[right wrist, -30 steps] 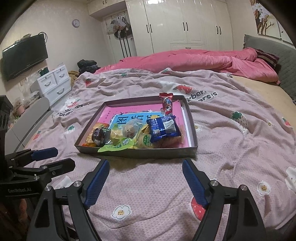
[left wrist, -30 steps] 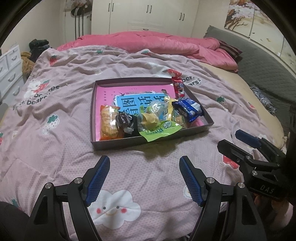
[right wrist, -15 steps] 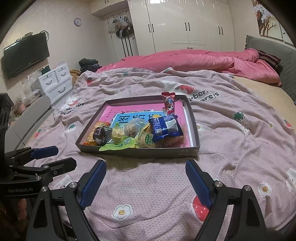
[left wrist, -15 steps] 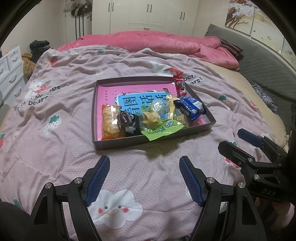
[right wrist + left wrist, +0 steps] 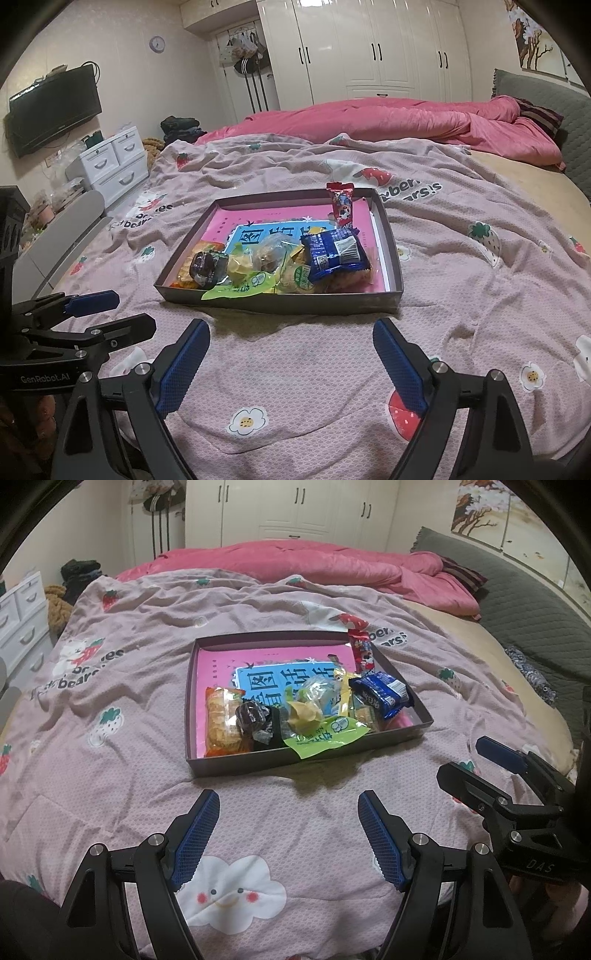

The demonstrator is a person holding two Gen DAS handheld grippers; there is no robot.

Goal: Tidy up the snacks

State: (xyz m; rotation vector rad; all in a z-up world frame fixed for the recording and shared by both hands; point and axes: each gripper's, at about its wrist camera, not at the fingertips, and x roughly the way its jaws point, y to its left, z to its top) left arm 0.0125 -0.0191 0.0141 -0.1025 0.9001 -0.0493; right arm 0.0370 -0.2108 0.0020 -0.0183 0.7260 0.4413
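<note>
Bed cover: mauve quilt (image 5: 295, 369) printed with strawberries, flowers, a smiling cloud (image 5: 229, 893) and lettering; creased, spread across the bed.
Second cover: pink duvet (image 5: 369, 118) bunched along the far side of the bed.
Headboard: grey quilted panel (image 5: 524, 602) at the right, with a dark striped pillow (image 5: 463, 578) against it.
Wardrobe: white doors with dark handles (image 5: 376, 44) on the far wall.
Television: black screen (image 5: 55, 109) mounted on the left wall.
Clock: small round wall clock (image 5: 157, 43) beside the wardrobe.
Drawers: white drawer unit (image 5: 110, 166) below the television.
Clothing: dark folded pile (image 5: 181, 127) beyond the drawers.
Wall art: tree painting (image 5: 480, 509) above the headboard.
</note>
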